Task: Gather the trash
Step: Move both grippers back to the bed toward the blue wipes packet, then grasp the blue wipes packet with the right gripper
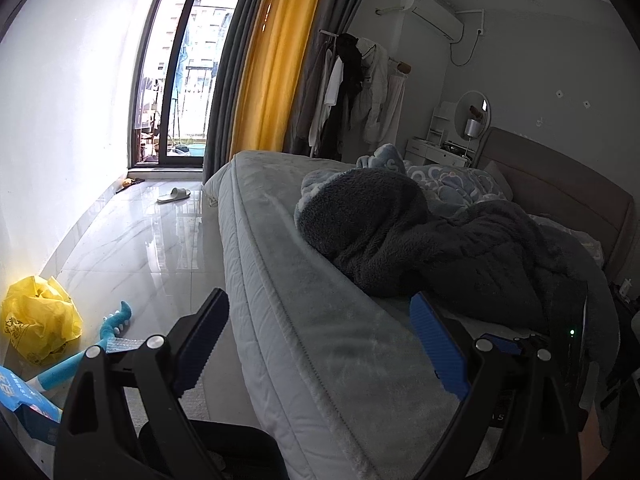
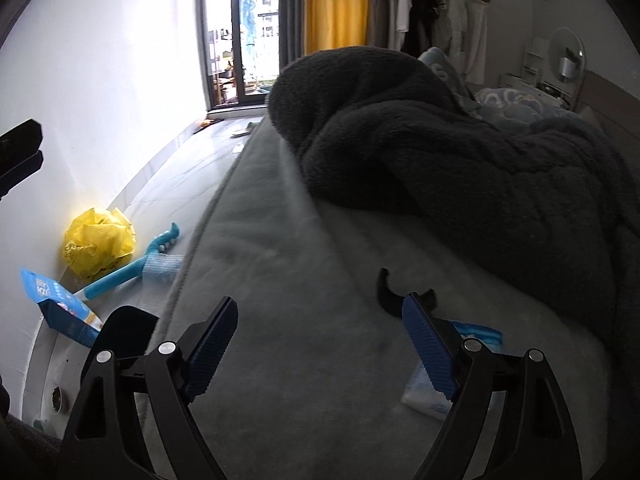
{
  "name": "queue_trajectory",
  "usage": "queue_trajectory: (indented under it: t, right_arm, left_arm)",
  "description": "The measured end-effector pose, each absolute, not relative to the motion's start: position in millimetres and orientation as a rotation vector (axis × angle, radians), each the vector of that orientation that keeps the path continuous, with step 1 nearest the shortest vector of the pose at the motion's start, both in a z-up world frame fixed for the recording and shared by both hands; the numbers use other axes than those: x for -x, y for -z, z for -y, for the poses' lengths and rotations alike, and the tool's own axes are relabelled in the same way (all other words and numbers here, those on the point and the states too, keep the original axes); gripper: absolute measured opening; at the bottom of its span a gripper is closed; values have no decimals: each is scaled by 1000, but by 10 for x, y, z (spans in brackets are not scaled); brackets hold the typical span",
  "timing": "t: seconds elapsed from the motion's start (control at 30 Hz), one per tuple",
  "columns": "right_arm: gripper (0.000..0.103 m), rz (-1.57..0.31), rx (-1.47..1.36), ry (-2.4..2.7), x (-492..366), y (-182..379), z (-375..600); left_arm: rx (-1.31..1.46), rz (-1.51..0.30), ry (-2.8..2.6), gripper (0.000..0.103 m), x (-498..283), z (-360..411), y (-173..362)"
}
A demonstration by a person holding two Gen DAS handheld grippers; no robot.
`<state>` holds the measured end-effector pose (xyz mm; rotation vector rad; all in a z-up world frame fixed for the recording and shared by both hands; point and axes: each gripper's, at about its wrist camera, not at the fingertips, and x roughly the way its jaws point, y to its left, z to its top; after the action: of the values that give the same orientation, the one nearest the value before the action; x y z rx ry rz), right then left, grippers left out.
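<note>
Both hand-held grippers, left (image 1: pixel 320 344) and right (image 2: pixel 320 348), gape empty.

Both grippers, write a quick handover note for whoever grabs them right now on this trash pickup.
Left gripper: jaws open, empty, over the bed edge.
Right gripper: jaws open, empty, over the bed.
On the floor by the wall: yellow bag, blue box, blue tool.
On the bed by the right gripper: white-and-blue packet, black clip; dark blanket behind them.
Done: nothing held, nothing visibly collected.
Left: pick up the packet, probably first since it is nearest, then the floor items.
</note>
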<state>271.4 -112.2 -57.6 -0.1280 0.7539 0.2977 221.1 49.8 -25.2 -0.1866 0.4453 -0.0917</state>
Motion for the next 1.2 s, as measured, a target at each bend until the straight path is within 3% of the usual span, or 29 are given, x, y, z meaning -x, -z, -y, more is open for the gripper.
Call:
queue_trajectory:
  t: [0.77, 0.8, 0.9, 1.03, 1.2]
  right_arm:
    - [90, -927, -37, -133, -2890, 968, 1980]
    - [89, -926, -43, -145, -2885, 974, 2017]
    - [67, -942, -54, -188, -2876, 1006, 2087]
    - [58, -935, -67, -224, -2843, 985, 2174]
    - [55, -912, -40, -243, -2749, 914, 2274]
  left_arm:
    - [192, -508, 173, 94, -2462, 279, 468]
    - [191, -510, 177, 94, -2472, 316, 476]
    - [202, -521, 194, 94, -2516, 410, 507]
    - [216, -532, 216, 94, -2561, 526, 549]
    - [195, -554, 220, 94, -2640, 692, 648]
